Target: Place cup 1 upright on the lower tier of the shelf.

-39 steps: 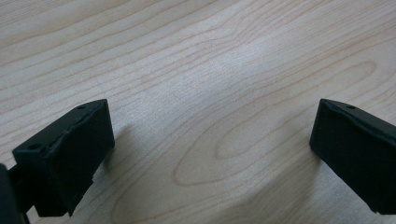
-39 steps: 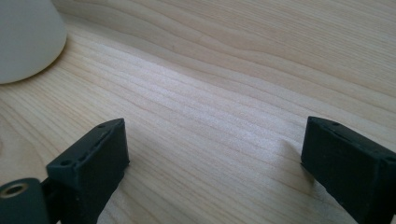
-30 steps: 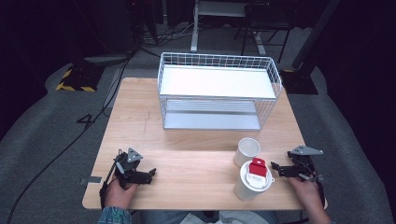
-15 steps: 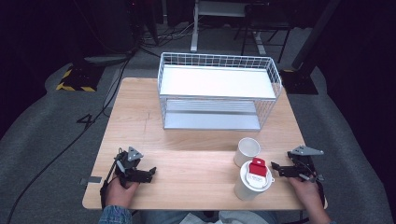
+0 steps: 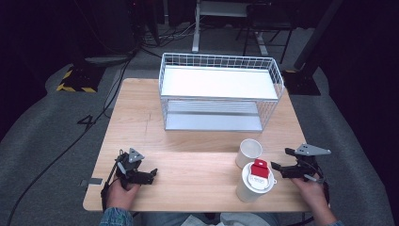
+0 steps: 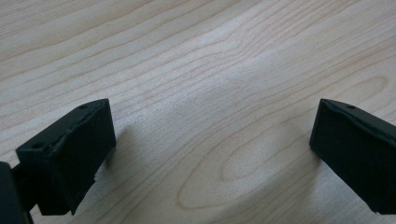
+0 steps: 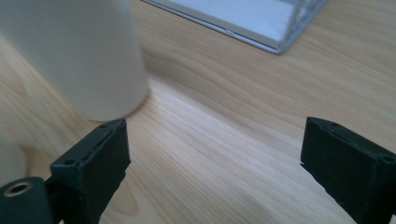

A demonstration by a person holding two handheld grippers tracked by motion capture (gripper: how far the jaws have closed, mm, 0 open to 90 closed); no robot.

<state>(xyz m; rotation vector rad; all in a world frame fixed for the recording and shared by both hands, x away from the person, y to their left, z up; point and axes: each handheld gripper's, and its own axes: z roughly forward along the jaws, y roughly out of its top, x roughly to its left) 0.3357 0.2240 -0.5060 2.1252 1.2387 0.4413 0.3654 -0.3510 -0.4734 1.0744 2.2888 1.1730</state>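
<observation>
An empty white paper cup [image 5: 249, 152] stands on the wooden table [image 5: 197, 155] at the front right. Just in front of it stands a taller white cup [image 5: 253, 183] with a lid and a red tag on top. My right gripper [image 5: 277, 168] rests on the table to the right of both cups, open, its jaws pointing left at them. In the right gripper view a white cup [image 7: 79, 56] stands beyond the left jaw, nothing between the jaws. My left gripper [image 5: 149, 174] lies at the front left, open over bare wood [image 6: 205, 116].
A white wire basket rack [image 5: 219, 94] with a flat upper shelf and a lower shelf stands across the back half of the table. Its lower shelf edge [image 7: 243, 23] shows in the right gripper view. Dark floor with cables surrounds the table.
</observation>
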